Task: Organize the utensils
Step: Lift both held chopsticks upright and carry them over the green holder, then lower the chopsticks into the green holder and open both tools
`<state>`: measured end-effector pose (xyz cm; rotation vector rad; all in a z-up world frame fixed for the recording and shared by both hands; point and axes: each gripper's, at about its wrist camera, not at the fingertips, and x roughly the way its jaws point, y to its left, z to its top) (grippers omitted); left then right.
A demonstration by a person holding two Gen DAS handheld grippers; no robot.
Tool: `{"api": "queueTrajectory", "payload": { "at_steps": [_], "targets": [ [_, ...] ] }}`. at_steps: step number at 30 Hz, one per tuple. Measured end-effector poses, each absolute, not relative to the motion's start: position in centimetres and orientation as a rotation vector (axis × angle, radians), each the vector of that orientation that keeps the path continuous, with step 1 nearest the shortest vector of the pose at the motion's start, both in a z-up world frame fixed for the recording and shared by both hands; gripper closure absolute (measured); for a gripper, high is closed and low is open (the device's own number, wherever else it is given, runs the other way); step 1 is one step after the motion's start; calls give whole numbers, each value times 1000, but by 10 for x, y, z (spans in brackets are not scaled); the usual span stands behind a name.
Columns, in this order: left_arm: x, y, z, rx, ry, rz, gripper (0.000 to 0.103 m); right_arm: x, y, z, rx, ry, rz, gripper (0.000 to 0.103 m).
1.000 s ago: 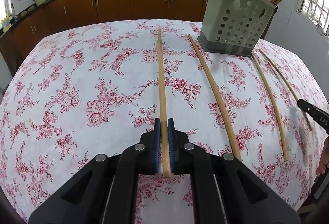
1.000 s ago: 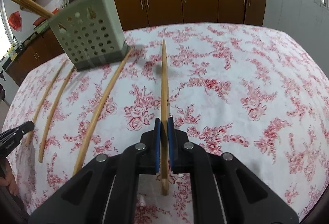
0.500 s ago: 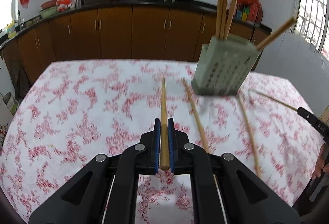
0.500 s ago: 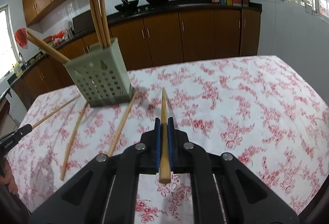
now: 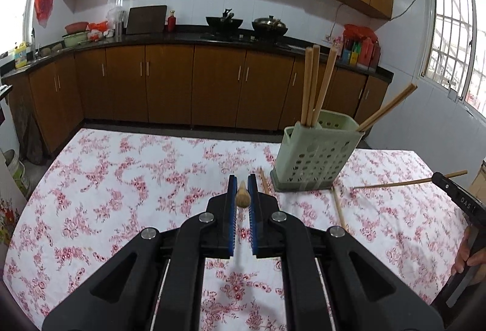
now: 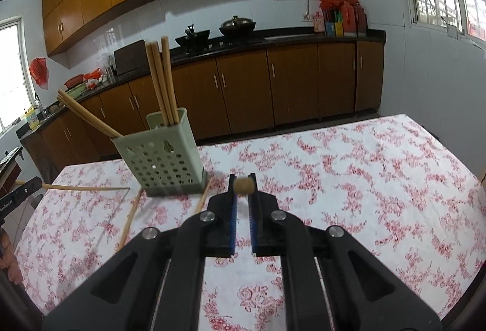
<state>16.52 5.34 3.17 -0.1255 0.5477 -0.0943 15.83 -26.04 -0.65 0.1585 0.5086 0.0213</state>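
My left gripper (image 5: 242, 189) is shut on a wooden chopstick (image 5: 242, 198), seen end-on and lifted off the table. My right gripper (image 6: 242, 185) is shut on another chopstick (image 6: 243, 187), also end-on and raised; that one shows in the left wrist view (image 5: 407, 181) sticking out of the right gripper's finger (image 5: 455, 197). A pale green perforated utensil holder (image 5: 316, 159) stands on the floral tablecloth with several chopsticks upright or leaning in it; it also shows in the right wrist view (image 6: 161, 157). Two chopsticks (image 6: 129, 218) lie on the cloth by its base.
The table with the red floral cloth (image 5: 121, 179) ends at a far edge before brown kitchen cabinets (image 5: 170, 87). A black counter (image 5: 212, 37) carries pots and bottles. A window (image 5: 455, 48) is at the right.
Both grippers have lifted their chopsticks off the table and tilted them up level, so each now points straight away from its camera. The views have risen above the table.
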Motion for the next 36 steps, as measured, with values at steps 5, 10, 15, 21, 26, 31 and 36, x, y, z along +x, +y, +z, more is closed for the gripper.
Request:
{"api": "queueTrajectory", "payload": {
  "at_steps": [5,10,15,21,26,31,36],
  "targets": [
    [164,52,36,-118,532,-96,95,158,-257,0,155,489,24,95],
    [163,52,45,-116,511,-91,95,157,-254,12,144,460,40,95],
    [162,49,60,-98,477,-99,95,155,-247,34,126,415,71,95],
    [160,40,81,-81,433,-122,95,149,-235,61,124,374,140,95],
    [156,31,100,-83,393,-157,95,143,-228,86,146,349,213,95],
    [158,14,130,-92,323,-192,95,143,-222,112,142,302,245,95],
    [168,-8,163,-96,221,-197,95,157,-213,135,130,256,254,95]
  ]
}}
